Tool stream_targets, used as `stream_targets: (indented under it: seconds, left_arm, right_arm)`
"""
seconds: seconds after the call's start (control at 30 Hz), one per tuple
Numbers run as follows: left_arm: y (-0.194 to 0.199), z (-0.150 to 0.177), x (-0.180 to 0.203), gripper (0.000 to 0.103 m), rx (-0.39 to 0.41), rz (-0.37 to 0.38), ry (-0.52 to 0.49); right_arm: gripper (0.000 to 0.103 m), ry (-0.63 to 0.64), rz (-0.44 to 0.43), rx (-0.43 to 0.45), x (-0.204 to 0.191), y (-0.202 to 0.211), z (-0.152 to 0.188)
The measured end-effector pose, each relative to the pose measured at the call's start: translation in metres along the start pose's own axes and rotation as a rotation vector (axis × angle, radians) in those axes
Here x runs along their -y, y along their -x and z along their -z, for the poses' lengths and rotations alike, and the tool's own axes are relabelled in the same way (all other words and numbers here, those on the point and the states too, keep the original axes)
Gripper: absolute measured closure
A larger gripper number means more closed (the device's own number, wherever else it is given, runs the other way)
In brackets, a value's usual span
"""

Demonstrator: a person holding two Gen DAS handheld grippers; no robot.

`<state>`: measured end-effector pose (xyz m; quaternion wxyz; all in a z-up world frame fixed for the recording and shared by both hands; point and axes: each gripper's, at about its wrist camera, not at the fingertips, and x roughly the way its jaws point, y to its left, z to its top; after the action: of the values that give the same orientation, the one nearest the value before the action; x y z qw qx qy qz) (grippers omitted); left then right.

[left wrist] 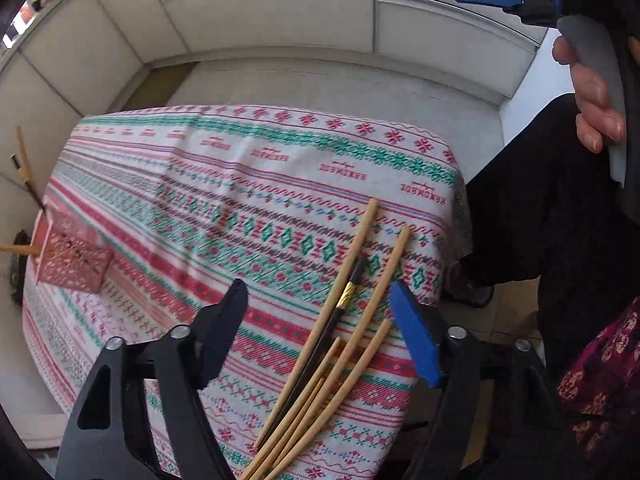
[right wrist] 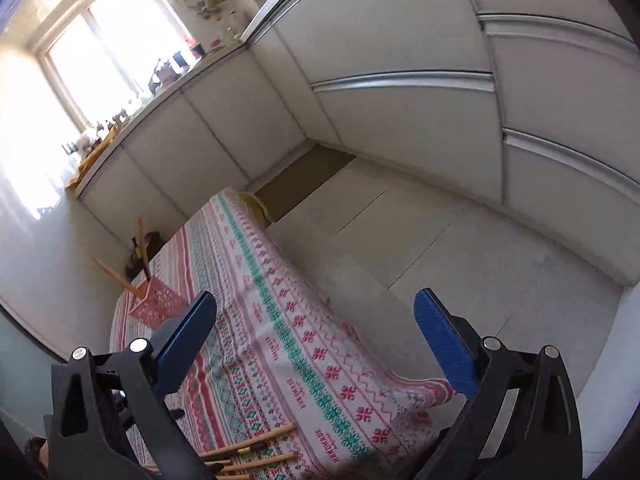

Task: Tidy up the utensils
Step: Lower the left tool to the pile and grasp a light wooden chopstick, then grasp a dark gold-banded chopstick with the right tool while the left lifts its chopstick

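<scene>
Both fingers of the left gripper point(left wrist: 316, 300) stood apart above the near end of a loose bundle of chopsticks point(left wrist: 352, 300), straddling it without pressing on any stick; nothing was grasped. Jaws of the right gripper point(right wrist: 316, 320) were likewise spread and empty, raised over the far side of the table and directed across the floor.

Task objects: about 5 pale wooden chopsticks and 1 dark chopstick point(left wrist: 320, 344) with a gold band lay fanned on the patterned tablecloth point(left wrist: 240, 184), near the table corner closest to the person.

Handling, as judged: the sticks appeared light, stiff and smooth, so they could roll or pivot on the cloth once nudged. A hold across the shaft near mid-length, where the sticks lay least crowded, seemed likely to balance a stick and keep it from swinging. Pinching several at once risked letting 1 slip out.

Container: a pink perforated basket point(left wrist: 74, 266) stood at the far corner, well apart from the bundle. It held 2 or 3 sticks leaning outward over its rim; their exact count could not be told through the blur.
</scene>
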<state>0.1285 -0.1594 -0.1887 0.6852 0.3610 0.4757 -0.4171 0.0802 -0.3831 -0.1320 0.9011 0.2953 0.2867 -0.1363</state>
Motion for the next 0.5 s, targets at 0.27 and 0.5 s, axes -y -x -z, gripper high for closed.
stream_targets:
  seconds: [0.27, 0.5]
  left_arm:
    - [-0.049, -0.042, 0.014, 0.068, -0.153, 0.129, -0.146]
    - [-0.075, -0.052, 0.009, 0.094, -0.237, 0.151, -0.164]
  right_arm:
    - [0.007, -0.1, 0.002, 0.043, 0.029, 0.007, -0.011]
    - [0.007, -0.084, -0.02, -0.005, 0.027, 0.0, -0.011]
